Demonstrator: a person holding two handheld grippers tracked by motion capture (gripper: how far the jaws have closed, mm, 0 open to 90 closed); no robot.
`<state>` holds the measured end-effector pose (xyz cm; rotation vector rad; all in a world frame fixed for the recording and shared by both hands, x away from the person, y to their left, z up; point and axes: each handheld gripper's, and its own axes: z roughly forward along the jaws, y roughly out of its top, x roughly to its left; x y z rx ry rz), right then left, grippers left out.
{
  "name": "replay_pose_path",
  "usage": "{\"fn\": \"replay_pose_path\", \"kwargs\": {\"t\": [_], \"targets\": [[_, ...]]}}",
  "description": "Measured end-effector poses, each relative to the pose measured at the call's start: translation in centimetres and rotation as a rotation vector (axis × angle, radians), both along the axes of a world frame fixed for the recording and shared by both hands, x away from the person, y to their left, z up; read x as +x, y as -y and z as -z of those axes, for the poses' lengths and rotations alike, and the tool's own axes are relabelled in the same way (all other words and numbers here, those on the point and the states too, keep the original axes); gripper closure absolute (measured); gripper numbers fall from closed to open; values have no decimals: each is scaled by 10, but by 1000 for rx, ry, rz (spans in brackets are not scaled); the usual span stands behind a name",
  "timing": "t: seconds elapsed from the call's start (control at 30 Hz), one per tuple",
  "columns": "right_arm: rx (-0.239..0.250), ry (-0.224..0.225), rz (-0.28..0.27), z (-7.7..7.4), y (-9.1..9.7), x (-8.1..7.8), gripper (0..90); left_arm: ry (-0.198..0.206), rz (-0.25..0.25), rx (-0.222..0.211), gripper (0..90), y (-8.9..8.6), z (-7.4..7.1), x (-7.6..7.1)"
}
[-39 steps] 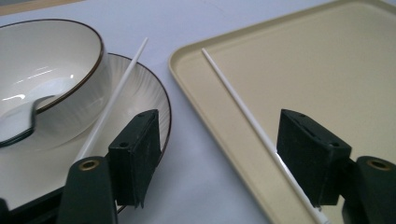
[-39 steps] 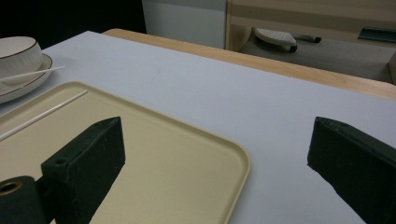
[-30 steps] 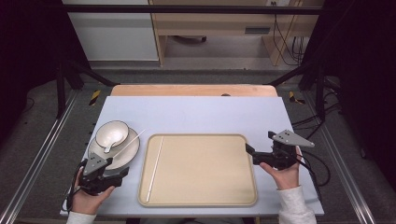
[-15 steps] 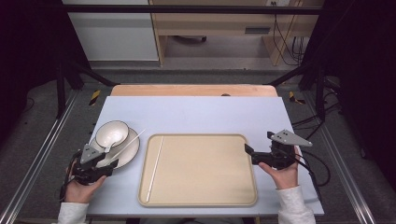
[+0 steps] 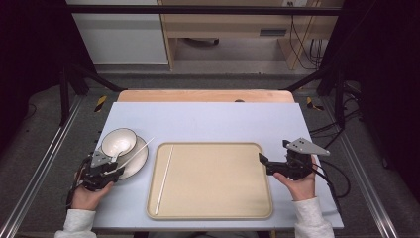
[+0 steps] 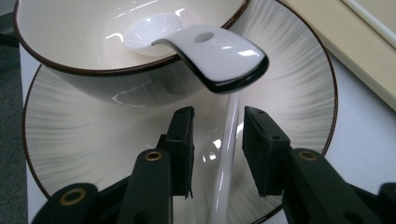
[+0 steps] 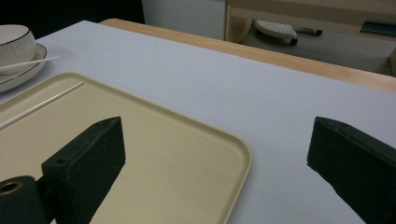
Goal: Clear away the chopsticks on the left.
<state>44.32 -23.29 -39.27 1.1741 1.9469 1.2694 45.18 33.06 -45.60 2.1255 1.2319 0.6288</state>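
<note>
Pale blue covered the bench (image 5: pixel 208 121). At its left, the left gripper (image 6: pixel 217 147) had its fingers (image 6: pixel 183 140) apart astride a chopstick (image 6: pixel 226 158) on the plate (image 6: pixel 299 88), untouched; bowl (image 6: pixel 70 42) and spoon (image 6: pixel 215 51) just beyond. Another chopstick (image 5: pixel 164 178) lay on the tray (image 5: pixel 218 213). The right gripper (image 5: pixel 263 161) gaped over the tray's edge.

From above our side of the table, we look forward and down on the whole tray (image 5: pixel 213 181), floor and furniture beyond it. Our left gripper's camera sits very close over the plate (image 6: pixel 289 84) left of the tray, facing along its jaws toward the bowl (image 6: pixel 84 51), the tray's edge at upper right. Our right gripper's camera looks low from the tray's right edge (image 7: pixel 233 154) across it leftward. All three views share the tray, plate and bowl.
</note>
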Motion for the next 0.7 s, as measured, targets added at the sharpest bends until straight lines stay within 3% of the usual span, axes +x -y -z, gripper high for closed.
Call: {"fn": "replay_pose_path", "kwargs": {"t": [0.33, 0.7], "targets": [[1, 0, -2, 0, 0, 0, 47, -25, 23, 4, 789, 2, 2, 2], [-3, -6, -1, 1, -1, 1, 48, -36, 33, -3, 826, 5, 1, 1]]}}
